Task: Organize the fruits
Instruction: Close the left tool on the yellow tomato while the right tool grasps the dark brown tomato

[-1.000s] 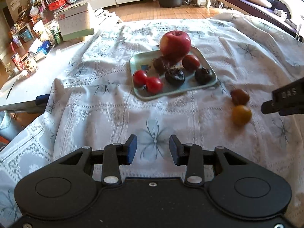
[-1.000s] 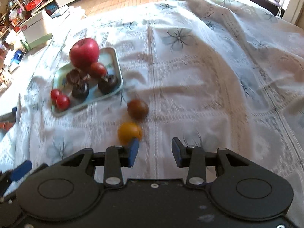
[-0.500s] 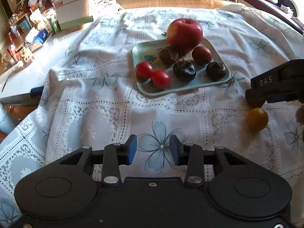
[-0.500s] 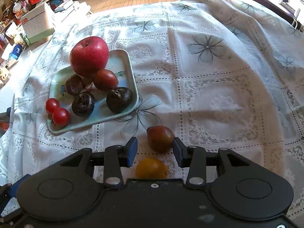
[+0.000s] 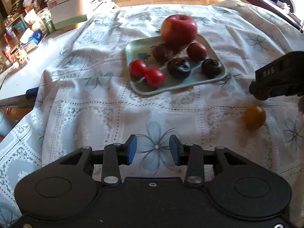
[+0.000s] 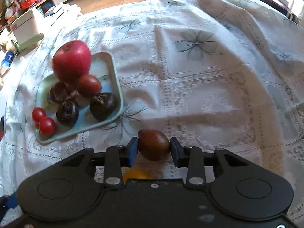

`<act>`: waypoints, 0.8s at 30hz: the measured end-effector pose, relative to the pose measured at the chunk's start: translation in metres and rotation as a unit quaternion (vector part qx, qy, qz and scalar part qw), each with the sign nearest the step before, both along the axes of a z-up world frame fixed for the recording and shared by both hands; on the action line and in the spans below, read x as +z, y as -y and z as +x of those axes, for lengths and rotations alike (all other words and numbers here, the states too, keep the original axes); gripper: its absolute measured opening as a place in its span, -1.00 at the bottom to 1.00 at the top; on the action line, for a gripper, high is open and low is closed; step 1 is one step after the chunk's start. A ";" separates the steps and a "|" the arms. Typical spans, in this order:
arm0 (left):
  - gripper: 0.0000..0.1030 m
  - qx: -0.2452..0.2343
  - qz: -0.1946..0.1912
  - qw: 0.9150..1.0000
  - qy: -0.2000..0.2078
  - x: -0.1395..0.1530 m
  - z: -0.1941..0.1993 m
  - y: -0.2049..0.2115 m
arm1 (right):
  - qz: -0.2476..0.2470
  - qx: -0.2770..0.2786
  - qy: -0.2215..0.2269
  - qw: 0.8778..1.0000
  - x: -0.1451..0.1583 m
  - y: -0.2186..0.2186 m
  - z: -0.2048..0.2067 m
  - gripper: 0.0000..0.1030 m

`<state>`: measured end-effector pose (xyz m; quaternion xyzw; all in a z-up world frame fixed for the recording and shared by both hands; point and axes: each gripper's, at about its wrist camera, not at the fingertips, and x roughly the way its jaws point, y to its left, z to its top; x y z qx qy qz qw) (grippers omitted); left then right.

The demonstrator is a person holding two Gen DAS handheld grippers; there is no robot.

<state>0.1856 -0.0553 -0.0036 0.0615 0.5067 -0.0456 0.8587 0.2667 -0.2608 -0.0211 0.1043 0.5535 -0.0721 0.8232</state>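
Readable writing: the letters "DAS" appear on the side of my right gripper (image 5: 273, 79) as seen from the left wrist view. The white box (image 5: 66, 12) at the far left edge of the table carries a red label, too small to read.

My right gripper (image 6: 153, 148) has its jaws around a dark brown-red fruit (image 6: 153, 144); both blue pads sit against its sides, so the jaws are clamped on it. The fruit lies just beyond the near right corner of the tray (image 6: 112, 70), not in it. An orange fruit (image 5: 254, 116) lies on the tablecloth (image 5: 95, 104) just behind the jaws, mostly hidden under the gripper body in the right wrist view.

My left gripper (image 5: 153, 149) has its jaws apart, holding nothing, above a blue flower print on the cloth.

The tray holds a large red apple (image 5: 179, 30) at its far end, two small red tomatoes (image 5: 146, 73) at the left near corner, and four dark round fruits between them. The apple hides part of the tray's far rim. Cluttered shelves stand past the table at left.
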 end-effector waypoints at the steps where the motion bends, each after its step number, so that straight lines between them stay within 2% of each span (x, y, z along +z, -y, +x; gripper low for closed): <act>1: -0.07 -0.005 -0.001 1.000 0.002 0.002 -0.001 0.003 | -0.002 -0.002 0.002 1.000 0.004 0.003 -0.001 -0.28; 10: -0.07 -0.069 -0.036 0.997 0.006 0.015 0.003 0.054 | -0.012 -0.020 0.010 1.000 0.035 0.041 -0.044 -0.28; 15: -0.07 -0.094 -0.056 0.994 0.011 0.017 0.008 0.084 | -0.026 -0.018 0.005 0.999 0.038 0.057 -0.077 -0.28; 19: -0.07 -0.107 -0.054 0.993 0.018 0.012 0.011 0.106 | -0.007 -0.028 0.014 0.999 0.033 0.069 -0.101 -0.28; 24: -0.07 -0.104 -0.064 0.992 0.020 0.007 0.017 0.121 | 0.009 -0.052 0.015 0.999 0.026 0.078 -0.107 -0.28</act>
